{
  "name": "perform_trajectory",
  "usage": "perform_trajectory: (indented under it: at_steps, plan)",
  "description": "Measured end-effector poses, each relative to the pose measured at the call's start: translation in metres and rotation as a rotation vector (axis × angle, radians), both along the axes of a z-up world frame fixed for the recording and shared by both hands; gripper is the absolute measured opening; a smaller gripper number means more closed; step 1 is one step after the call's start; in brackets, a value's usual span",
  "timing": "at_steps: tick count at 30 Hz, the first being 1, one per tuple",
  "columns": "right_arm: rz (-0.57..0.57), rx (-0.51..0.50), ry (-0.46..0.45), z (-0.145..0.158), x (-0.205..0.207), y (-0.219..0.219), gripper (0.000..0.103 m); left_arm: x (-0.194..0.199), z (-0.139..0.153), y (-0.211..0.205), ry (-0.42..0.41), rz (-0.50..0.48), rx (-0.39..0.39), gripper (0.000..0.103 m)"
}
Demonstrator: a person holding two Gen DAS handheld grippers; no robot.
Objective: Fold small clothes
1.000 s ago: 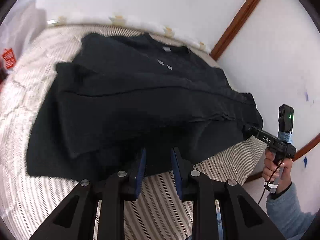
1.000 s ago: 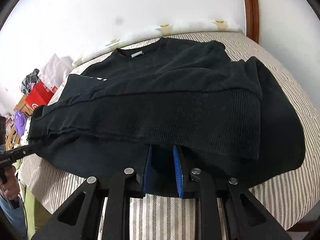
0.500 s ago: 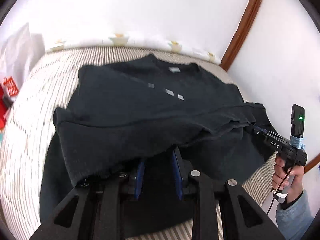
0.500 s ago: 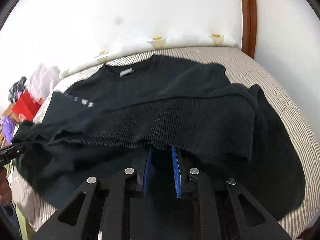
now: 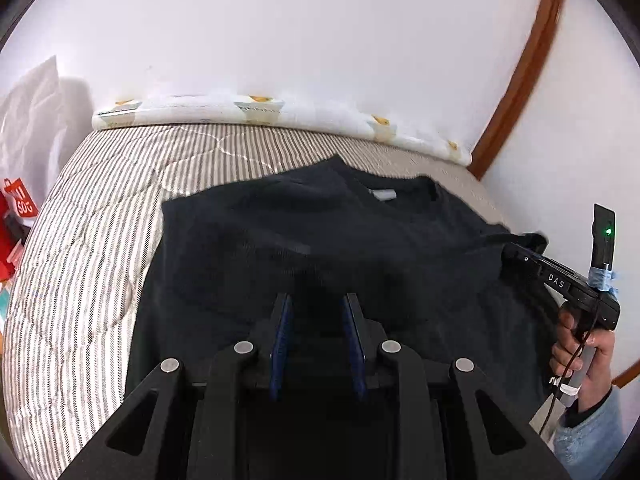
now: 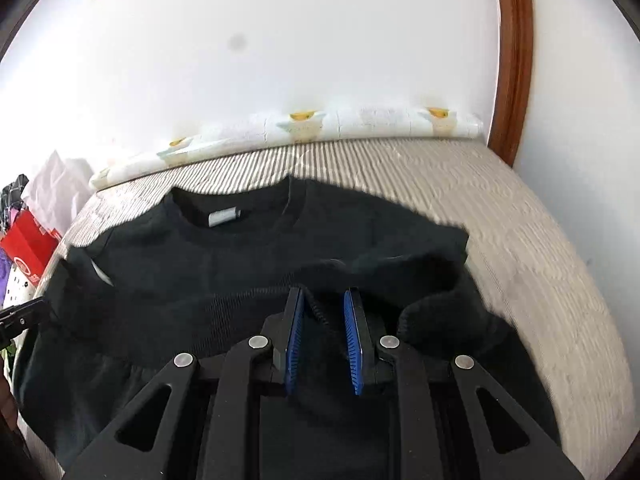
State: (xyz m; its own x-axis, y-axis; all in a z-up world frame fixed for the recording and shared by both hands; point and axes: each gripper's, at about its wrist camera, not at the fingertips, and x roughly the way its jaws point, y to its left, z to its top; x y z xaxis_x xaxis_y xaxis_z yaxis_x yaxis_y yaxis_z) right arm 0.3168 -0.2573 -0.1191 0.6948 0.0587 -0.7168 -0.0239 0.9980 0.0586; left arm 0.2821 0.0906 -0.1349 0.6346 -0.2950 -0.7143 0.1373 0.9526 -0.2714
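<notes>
Both my left gripper and right gripper pinch the black knit sweater's hem, carrying it collarward; halfway folded, I judge.

hidden: sweater hem under claws | cut off: red bag (left edge)

Both tools clamped, angled down.

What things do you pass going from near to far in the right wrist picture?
Right gripper → black sweater → striped bed cover → white patterned cushion → white wall.
</notes>
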Motion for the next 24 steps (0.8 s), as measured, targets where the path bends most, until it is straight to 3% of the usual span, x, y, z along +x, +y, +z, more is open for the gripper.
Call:
perform_trajectory:
  at_steps: [4, 8, 12, 18, 22, 23, 24]
  plan:
    - [-0.030, -0.012, -0.109, 0.034, -0.014, -0.020, 0.047, -0.016, 0.015, 0.022, -0.059, 0.025, 0.005, 0.045]
    - [-0.015, -0.006, -0.109, 0.050, -0.032, -0.046, 0.055, -0.026, 0.015, 0.043, -0.062, 0.046, 0.059, 0.048]
    - [0.052, 0.011, -0.064, 0.039, -0.043, -0.055, 0.069, -0.022, 0.004, 0.056, -0.024, 0.046, 0.087, 0.050]
    - [0.032, -0.076, 0.037, -0.005, -0.001, -0.054, 0.069, 0.008, -0.010, 0.048, 0.017, 0.051, 0.131, 0.050]
    - [0.025, -0.056, 0.092, -0.019, 0.031, -0.062, 0.068, 0.027, -0.021, 0.050, 0.057, 0.052, 0.146, 0.048]
    - [0.025, -0.051, 0.117, -0.025, 0.042, -0.064, 0.066, 0.031, -0.025, 0.050, 0.077, 0.046, 0.151, 0.048]
    - [0.031, -0.047, 0.138, -0.030, 0.049, -0.064, 0.055, 0.035, -0.030, 0.051, 0.096, 0.050, 0.160, 0.048]
